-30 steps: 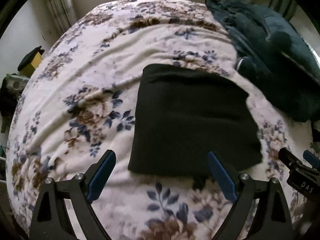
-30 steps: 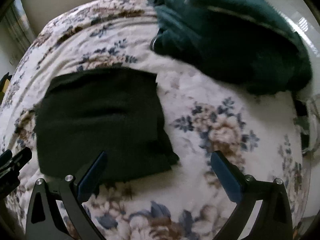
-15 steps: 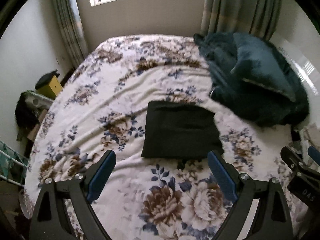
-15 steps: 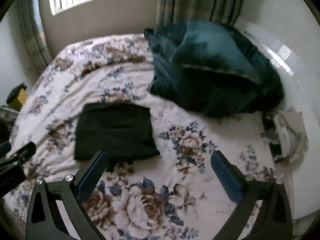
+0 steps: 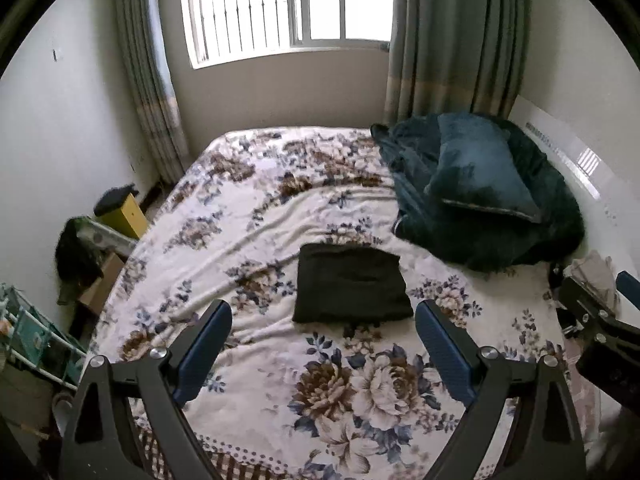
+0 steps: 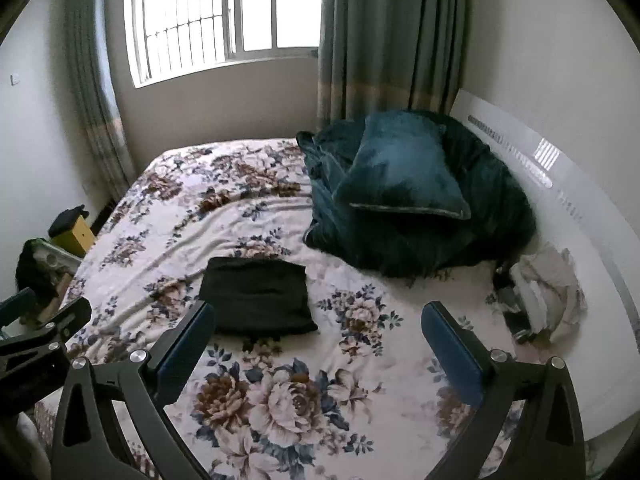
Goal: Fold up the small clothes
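Observation:
A folded black garment (image 5: 351, 289) lies flat as a neat rectangle on the floral bedspread (image 5: 280, 220), near the bed's middle; it also shows in the right wrist view (image 6: 258, 300). My left gripper (image 5: 324, 340) is open and empty, held well back above the near end of the bed. My right gripper (image 6: 318, 340) is open and empty too, held back at the same distance. Each gripper shows at the edge of the other's view, the right one in the left wrist view (image 5: 600, 320) and the left one in the right wrist view (image 6: 36, 328).
A dark teal blanket with a pillow (image 5: 480, 192) is heaped at the bed's far right. Pale crumpled clothes (image 6: 548, 292) lie by the right wall. A yellow box (image 5: 120, 208), dark items and a rack (image 5: 32, 344) stand on the floor at the left. A curtained window (image 5: 288, 8) is behind.
Both grippers have pulled far back and up from the folded garment, so the whole bed and the window come into view. The garment has stayed in place, folded.

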`<state>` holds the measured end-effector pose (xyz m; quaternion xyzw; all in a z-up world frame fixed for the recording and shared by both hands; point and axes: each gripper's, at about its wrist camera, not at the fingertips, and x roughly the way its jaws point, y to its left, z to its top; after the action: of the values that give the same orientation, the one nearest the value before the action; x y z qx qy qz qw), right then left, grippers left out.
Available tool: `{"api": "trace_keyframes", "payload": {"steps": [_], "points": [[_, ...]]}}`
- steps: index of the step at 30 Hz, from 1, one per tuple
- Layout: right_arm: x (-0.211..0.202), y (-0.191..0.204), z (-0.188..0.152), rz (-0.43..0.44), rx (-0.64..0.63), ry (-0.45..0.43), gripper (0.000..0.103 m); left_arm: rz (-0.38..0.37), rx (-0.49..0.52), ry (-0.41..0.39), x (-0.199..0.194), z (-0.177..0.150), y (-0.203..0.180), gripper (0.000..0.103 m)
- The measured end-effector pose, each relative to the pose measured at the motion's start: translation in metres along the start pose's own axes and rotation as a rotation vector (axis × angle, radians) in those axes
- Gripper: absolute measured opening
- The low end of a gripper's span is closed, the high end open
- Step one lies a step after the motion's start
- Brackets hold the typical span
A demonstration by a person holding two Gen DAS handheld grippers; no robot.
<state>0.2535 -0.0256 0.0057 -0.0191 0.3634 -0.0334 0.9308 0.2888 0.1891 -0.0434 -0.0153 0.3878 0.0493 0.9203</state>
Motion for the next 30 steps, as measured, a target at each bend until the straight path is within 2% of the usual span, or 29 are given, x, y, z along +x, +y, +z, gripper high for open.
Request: {"api": "trace_keyframes", "payload": {"steps": [6,12,13,14,15,30], "points": [[-0.05,-0.008,-0.001,0.01,-0.005,-0.037,0.103,-0.008,-0.019,-0.023,-0.035,-0.006,-0.001,0.094],[-0.072,-0.015,-0.007,0.024,-0.011,-0.034,0.103,-0.014,-0.025,-0.042,-0.052,-0.009,-0.004,0.094],[-0.074,-0.015,-0.009,0.025,-0.013,-0.032,0.103,-0.021,-0.024,-0.043,-0.054,-0.01,-0.005,0.094],[-0.076,-0.016,-0.011,0.029,-0.013,-0.027,0.103,-0.025,-0.021,-0.045,-0.055,-0.011,-0.006,0.101],[-0.076,-0.016,-0.013,0.032,-0.013,-0.023,0.103,-0.027,-0.019,-0.047,-0.057,-0.012,-0.007,0.103],[-0.085,-0.028,-0.022,0.035,-0.007,-0.015,0.103,-0.032,-0.018,-0.048,-0.063,-0.016,-0.011,0.103]]}}
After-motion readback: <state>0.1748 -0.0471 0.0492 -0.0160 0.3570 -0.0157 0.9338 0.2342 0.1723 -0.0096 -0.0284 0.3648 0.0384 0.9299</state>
